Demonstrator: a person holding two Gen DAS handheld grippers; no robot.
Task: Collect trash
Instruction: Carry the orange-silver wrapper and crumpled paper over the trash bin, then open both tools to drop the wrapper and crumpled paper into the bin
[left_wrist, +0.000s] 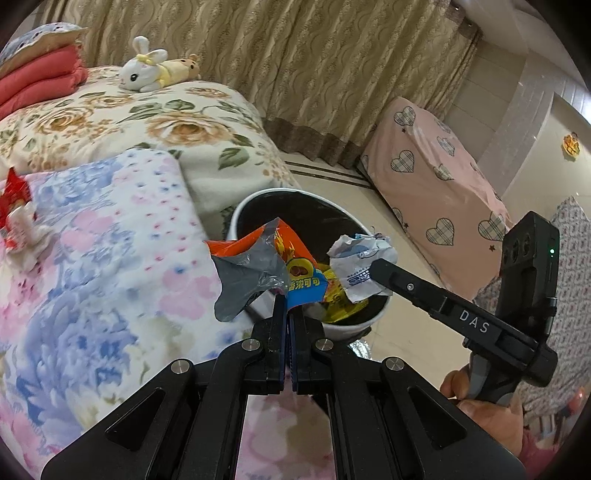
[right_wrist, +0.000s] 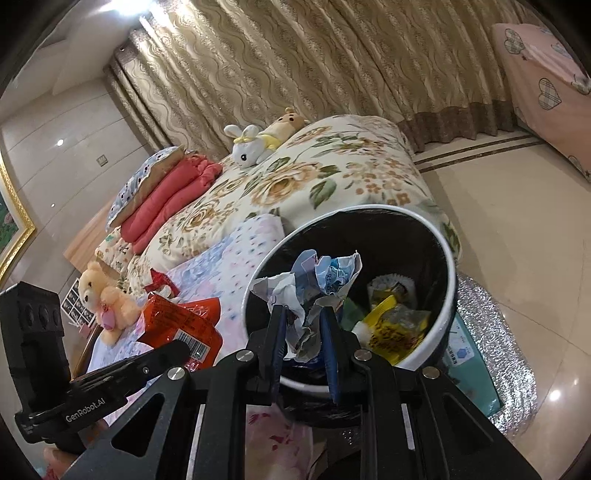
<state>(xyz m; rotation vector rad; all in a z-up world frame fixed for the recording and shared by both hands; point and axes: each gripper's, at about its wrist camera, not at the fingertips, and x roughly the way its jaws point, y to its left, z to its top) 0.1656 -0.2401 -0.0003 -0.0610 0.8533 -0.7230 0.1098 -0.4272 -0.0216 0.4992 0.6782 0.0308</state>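
Observation:
My left gripper is shut on an orange and silver snack wrapper, held at the near rim of a white bin with a black liner. My right gripper is shut on a crumpled white and blue wrapper, held over the bin's near rim. The same crumpled wrapper and right gripper show in the left wrist view. The orange wrapper shows in the right wrist view. Yellow wrappers lie inside the bin. A red and white wrapper lies on the bed.
The bin stands on the floor beside a bed with floral blankets. Plush toys and a teddy bear lie on the bed. A pink covered box stands across the tiled floor. A silver mat lies under the bin.

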